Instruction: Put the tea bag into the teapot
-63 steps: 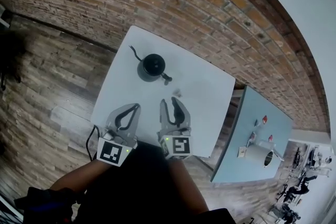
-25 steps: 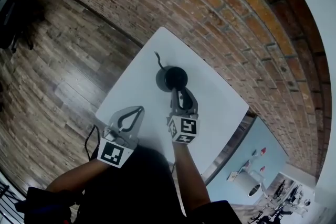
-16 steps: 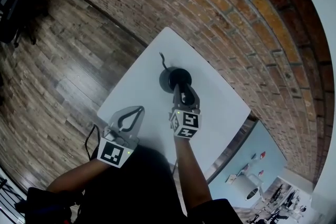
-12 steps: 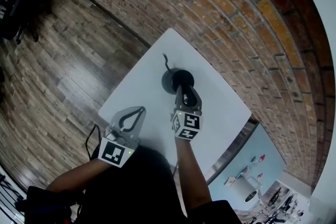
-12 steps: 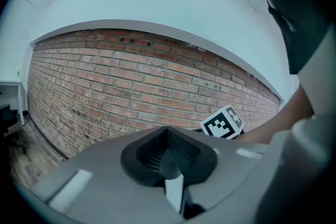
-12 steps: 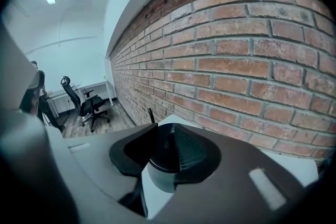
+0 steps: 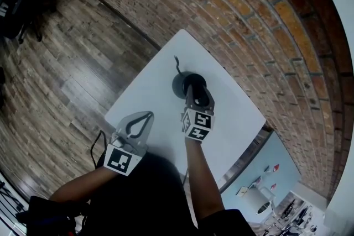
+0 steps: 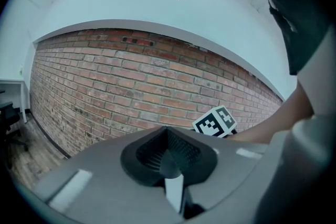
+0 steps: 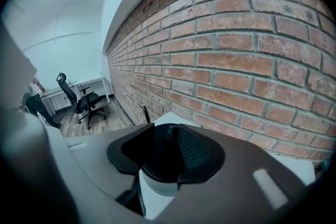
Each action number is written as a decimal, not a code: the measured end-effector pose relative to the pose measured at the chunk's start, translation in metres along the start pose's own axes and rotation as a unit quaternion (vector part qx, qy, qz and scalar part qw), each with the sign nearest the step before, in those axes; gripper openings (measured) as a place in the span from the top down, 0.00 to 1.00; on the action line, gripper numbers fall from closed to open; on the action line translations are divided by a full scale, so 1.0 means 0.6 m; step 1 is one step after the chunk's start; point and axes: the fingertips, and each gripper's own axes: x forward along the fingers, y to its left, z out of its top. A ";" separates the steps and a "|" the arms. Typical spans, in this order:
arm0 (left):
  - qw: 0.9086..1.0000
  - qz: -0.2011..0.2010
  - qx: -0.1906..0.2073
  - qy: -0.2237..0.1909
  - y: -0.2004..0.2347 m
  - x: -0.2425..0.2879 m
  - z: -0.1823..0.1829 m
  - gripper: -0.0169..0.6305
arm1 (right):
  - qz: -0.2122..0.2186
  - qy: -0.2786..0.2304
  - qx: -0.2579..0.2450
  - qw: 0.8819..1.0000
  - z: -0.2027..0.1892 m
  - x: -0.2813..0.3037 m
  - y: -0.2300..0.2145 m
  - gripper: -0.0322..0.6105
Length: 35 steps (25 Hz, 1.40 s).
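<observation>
**Right tool open over teapot, left tool shut at near table edge**

- Right tool: jaws had just been opening and stood apart, with the pads pressing on nothing.
- In the right gripper view, the gap between them framed the dark top of the round black teapot just below.
- In the head view the right tool was angled down over the teapot's near-right side. Its marker cube sat behind the jaws, and the person's forearm ran back toward the bottom of the frame.
- Tea bag: no view showed it, between the pads or on the table, so I couldn't tell where it was.
- The teapot stood upright on the white rectangular table, toward the far side. A thin black curved stem stuck out on the side away from the person.
- Left tool: jaws were together at the tips, gripping nothing. It was over the near edge of the table, left of the right tool and well apart from the teapot.
- Around the table: red brick wall behind it, wood plank floor to the left, and a light blue second table at lower right.
- A black office chair showed far off in the right gripper view.
</observation>
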 end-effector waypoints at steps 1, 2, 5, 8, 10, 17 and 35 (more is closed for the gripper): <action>1.000 0.001 -0.003 0.000 0.000 -0.001 0.000 0.98 | -0.004 0.003 -0.003 1.000 -0.002 0.002 -0.002 0.73; 1.000 0.000 -0.004 -0.002 0.000 -0.001 0.002 0.98 | -0.008 0.007 -0.006 1.000 -0.004 0.004 -0.004 0.74; 1.000 -0.006 -0.004 -0.010 -0.002 -0.003 0.006 0.98 | -0.013 0.026 -0.008 1.000 -0.019 0.011 -0.009 0.74; 1.000 -0.005 -0.019 -0.013 -0.001 -0.008 0.007 0.98 | -0.014 0.031 -0.003 0.999 -0.025 0.016 -0.009 0.79; 1.000 -0.013 -0.011 -0.014 -0.002 -0.009 0.007 0.98 | -0.010 0.024 0.001 1.000 -0.025 0.017 -0.008 0.80; 1.000 -0.011 -0.015 -0.013 -0.003 -0.011 0.006 0.98 | -0.006 0.001 0.015 1.000 -0.017 0.008 -0.013 0.81; 1.000 -0.012 -0.016 -0.019 -0.020 -0.033 0.016 0.98 | 0.072 -0.047 0.072 0.994 -0.008 -0.049 0.041 0.80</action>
